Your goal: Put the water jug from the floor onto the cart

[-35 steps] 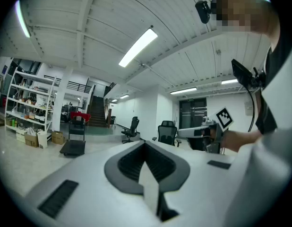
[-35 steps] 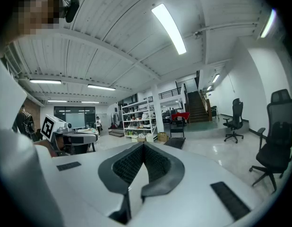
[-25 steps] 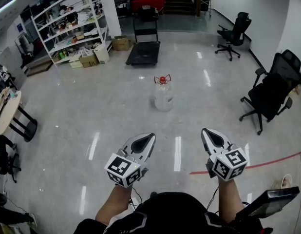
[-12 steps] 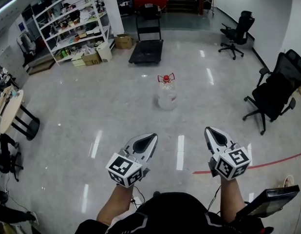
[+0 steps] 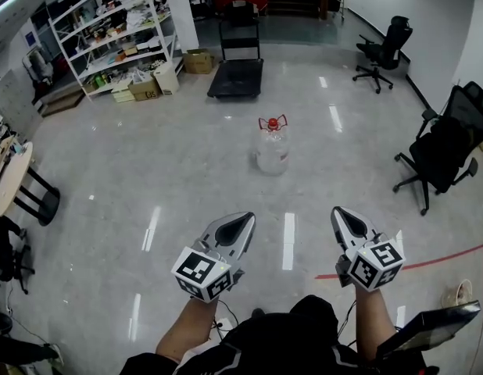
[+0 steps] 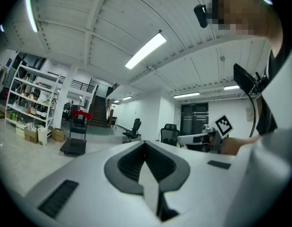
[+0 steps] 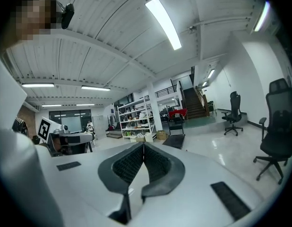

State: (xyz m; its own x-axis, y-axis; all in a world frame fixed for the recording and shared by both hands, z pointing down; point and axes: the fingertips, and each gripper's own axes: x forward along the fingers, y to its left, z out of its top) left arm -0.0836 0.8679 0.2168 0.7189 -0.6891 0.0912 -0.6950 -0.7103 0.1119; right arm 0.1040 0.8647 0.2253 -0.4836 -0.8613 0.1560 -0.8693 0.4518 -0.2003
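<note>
- I am holding the left claw (image 5: 241, 222) out in front of me, roughly level, with its two jaws pressed together and nothing between them.
- I am holding the right claw (image 5: 339, 213) the same way: jaws together, empty, tilted slightly downward.
- Both claws are pointing forward side by side, well apart from each other. I judge this to be a carrying pose for the walk-up, since there is nothing within reach to grab.
- The water jug (image 5: 273, 151) is standing upright on the shiny grey floor (image 5: 148, 170), ahead of the claws and between their two lines of aim. It is clear, with a red cap and handle (image 5: 273, 122) on top, and neither claw is touching it.
- The jug is not showing in either claw's own view, because each claw's body is blocking the floor in front of it.
- The cart (image 5: 237, 75), a low black flat platform with an upright push handle, is sitting beyond the jug, well apart from it, with its deck bare.
- Shelves (image 5: 109, 37) loaded with boxes are standing at the far left, and a black office chair (image 5: 441, 151) is at the right, both clear of the straight path.
- My judgement: the task is at its very beginning, and the jaws will need opening before they can grip the jug.
</note>
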